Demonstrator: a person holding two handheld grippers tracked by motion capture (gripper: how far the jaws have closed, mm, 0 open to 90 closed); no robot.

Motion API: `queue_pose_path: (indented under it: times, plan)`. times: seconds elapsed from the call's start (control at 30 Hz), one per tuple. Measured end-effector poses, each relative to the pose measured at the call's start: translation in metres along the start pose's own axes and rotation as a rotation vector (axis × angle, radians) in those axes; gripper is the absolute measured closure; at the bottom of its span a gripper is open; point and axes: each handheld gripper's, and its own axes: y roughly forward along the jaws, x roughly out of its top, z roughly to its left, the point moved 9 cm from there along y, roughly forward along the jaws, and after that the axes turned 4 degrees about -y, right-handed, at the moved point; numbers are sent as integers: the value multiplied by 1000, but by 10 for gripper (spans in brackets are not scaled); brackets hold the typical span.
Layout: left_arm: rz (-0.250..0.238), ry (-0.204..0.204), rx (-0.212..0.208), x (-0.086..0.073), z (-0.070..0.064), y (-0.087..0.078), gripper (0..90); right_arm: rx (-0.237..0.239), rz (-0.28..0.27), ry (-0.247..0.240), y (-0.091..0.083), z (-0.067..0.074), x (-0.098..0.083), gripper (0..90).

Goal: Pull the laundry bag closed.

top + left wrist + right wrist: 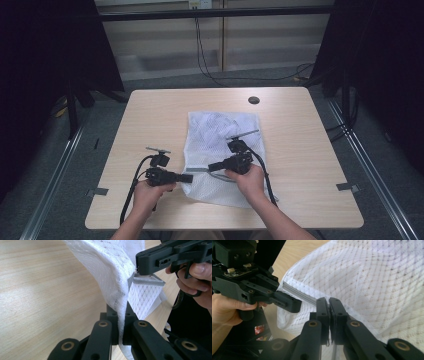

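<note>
White mesh bag [220,150] flat on a pale wooden table [150,120], near the front edge, just right of middle. At its left edge, left gripper [189,178], jaws pinched shut on a fold of mesh [117,290]. Further right, right gripper [211,167], jaws closed on the bag's grey zipper band [299,295].

Wide open tabletop [150,115] to the left and far side, nothing in the way there. The white mesh bag [215,135] sprawls across the middle, and the round grommet hole [254,100] sits near the far edge, right of centre.
</note>
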Motion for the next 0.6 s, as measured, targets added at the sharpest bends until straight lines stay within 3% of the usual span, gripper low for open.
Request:
queue_pose_path:
  times: [0.6]
  plan:
    - [7,6,1,0,1,-1,889,-13,-2,-8,-4,-4,-2,870]
